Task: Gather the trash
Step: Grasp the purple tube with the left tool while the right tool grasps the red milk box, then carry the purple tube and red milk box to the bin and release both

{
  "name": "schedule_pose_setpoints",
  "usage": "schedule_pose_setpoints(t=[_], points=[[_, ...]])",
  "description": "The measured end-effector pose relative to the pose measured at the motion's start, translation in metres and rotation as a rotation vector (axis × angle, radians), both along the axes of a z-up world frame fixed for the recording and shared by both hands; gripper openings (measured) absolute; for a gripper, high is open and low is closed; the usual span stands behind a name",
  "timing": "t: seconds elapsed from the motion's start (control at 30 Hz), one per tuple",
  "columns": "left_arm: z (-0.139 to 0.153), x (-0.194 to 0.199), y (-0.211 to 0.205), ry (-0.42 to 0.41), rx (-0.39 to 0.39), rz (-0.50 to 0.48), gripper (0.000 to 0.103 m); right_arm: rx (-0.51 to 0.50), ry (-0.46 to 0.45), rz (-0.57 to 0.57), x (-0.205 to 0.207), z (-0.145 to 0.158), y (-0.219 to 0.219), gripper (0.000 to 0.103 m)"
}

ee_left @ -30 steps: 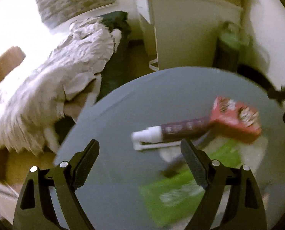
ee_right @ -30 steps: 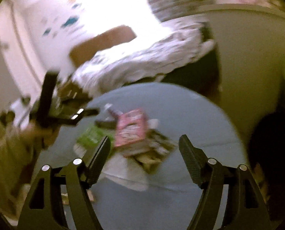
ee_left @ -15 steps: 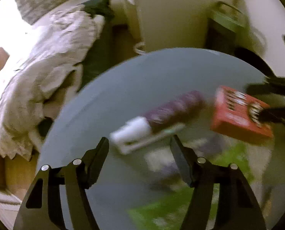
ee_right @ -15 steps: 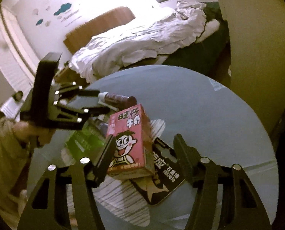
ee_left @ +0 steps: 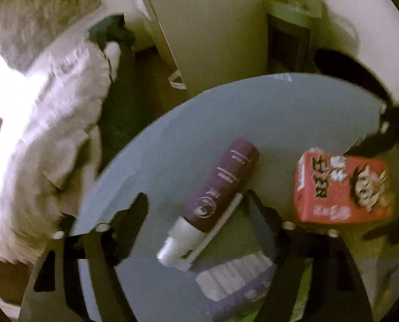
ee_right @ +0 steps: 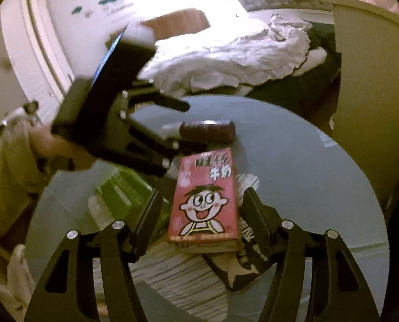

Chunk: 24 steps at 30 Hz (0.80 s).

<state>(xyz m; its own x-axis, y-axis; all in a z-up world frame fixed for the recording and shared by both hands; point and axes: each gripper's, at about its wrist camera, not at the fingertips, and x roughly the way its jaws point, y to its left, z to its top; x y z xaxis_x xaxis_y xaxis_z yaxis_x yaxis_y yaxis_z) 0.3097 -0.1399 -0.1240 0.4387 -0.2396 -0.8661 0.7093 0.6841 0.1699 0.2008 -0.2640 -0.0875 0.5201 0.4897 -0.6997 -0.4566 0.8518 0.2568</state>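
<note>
- Table: smooth, matt grey surface.
- Milk carton: printed red cardboard, slight sheen.
- Bottle: glossy purple plastic, white cap.
- Bedding: crumpled white cloth.

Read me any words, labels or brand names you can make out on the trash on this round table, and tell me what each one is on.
"旺仔牛奶": front of the red milk carton, above a cartoon boy's face.
Strip along the carton's lower edge: too blurred to read.
Purple tube: pale lettering and a round logo, unreadable.
Black wrapper: white characters, partly hidden, unreadable.
Green packet: white label, blurred.
</note>
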Motion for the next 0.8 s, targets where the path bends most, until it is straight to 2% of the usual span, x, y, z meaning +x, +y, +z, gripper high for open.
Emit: schedule_pose_setpoints(t=[0.03,0.1,0.2,0.3,0.43,0.6,0.67,0.8], points=[[0.0,0.002,0.002,0.027,-0.036,0.016,0.059,-0.017,0.008,-0.003,0.001,-0.002,0.003,0.063],[0.0,-0.001,0.004,0.042,-0.077,0.04,0.051,-0.058,0.037,-0.013,0.005,-0.01,0.01,0.055],[-0.001,-0.006,0.009,0.042,-0.12,0.1,0.049,-0.02,0.029,-0.021,0.005,-0.01,0.006,0.054],[0.004,-0.014,0.015,0.071,-0.192,0.143,0.042,0.077,0.02,-0.045,0.001,-0.004,-0.011,0.054],[0.022,-0.031,0.023,0.065,-0.291,0.18,0.042,0.255,-0.007,-0.087,-0.013,0.009,-0.047,0.054],[0.051,-0.047,0.019,0.051,-0.387,0.199,0.031,0.434,-0.062,-0.223,-0.031,0.022,-0.11,0.054],[0.06,-0.053,0.011,0.042,-0.4,0.186,0.029,0.487,-0.1,-0.302,-0.042,0.028,-0.14,0.054],[0.074,-0.066,-0.015,0.016,-0.404,0.132,0.025,0.522,-0.161,-0.447,-0.063,0.036,-0.19,0.054]])
